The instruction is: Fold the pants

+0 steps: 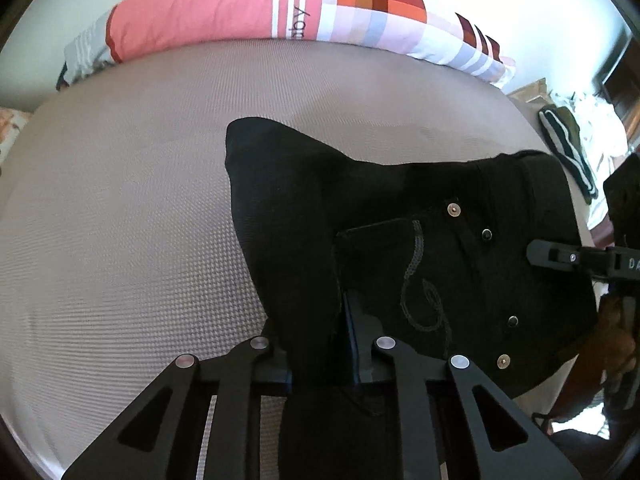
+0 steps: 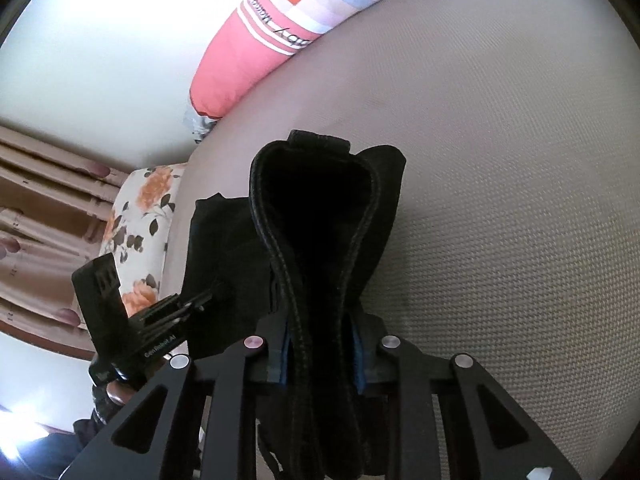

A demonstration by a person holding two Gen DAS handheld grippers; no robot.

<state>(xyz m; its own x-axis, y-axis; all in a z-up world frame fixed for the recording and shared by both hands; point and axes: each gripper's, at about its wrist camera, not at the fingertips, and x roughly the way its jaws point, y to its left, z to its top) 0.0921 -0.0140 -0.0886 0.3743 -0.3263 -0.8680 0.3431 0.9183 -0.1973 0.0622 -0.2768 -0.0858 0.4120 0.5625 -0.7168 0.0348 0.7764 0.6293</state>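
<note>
Nearest in left wrist view: left gripper (image 1: 320,364), jaws nearly shut, pinching a bunched fold of the black pants (image 1: 460,248) between blue-edged pads. Cloth rises from the jaws toward 12 o'clock as a peaked flap, then spreads toward 2–3 o'clock as the flat seat panel w/ back pocket (image 1: 400,272), swirl stitching and rivets. At 3 o'clock the right gripper (image 1: 560,258) bites the waistband edge.

Right wrist view: right gripper (image 2: 320,352), jaws also narrow, clamps a doubled waistband (image 2: 320,216); thick stitched hems loop up to 12 o'clock, forming an open mouth. Left gripper (image 2: 208,300) sits at 9 o'clock on the same garment.

Why held so, I'd judge: two grips along the waist end keep the pants stretched between the hands, part lifted off the bed (image 1: 140,220), so the top can be carried over for a fold w/o bunching.

Further off, 11–1 o'clock: pink/check pillow (image 1: 240,12) along the bed's far edge. Floral cushion (image 2: 140,232) at 9 o'clock in right view, curtain behind it.
</note>
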